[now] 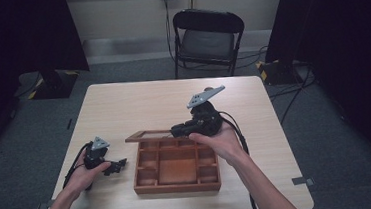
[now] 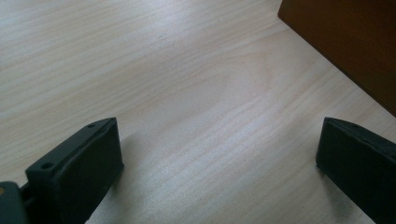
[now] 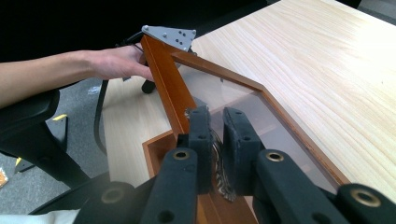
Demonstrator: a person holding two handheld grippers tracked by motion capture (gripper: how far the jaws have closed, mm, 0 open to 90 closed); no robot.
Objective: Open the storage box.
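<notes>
A brown wooden box (image 1: 177,187) with several compartments stands on the table near its front edge. Its glass-paned lid (image 1: 146,135) is raised, and my right gripper (image 1: 176,131) is shut on the lid's edge. From the right gripper view, the two jaws (image 3: 216,116) pinch the wooden frame (image 3: 163,79) where a small metal clasp sits. My left gripper (image 1: 120,165) rests on the table left of the box, open. Nothing lies between its jaws (image 2: 219,140), only bare wood, and the box's side (image 2: 345,42) stands just beyond.
The light wooden table (image 1: 138,103) has bare room behind and to the left of the box. A black folding chair (image 1: 206,37) stands beyond the far edge. Dark curtains hang at both sides, and cables run across the grey floor.
</notes>
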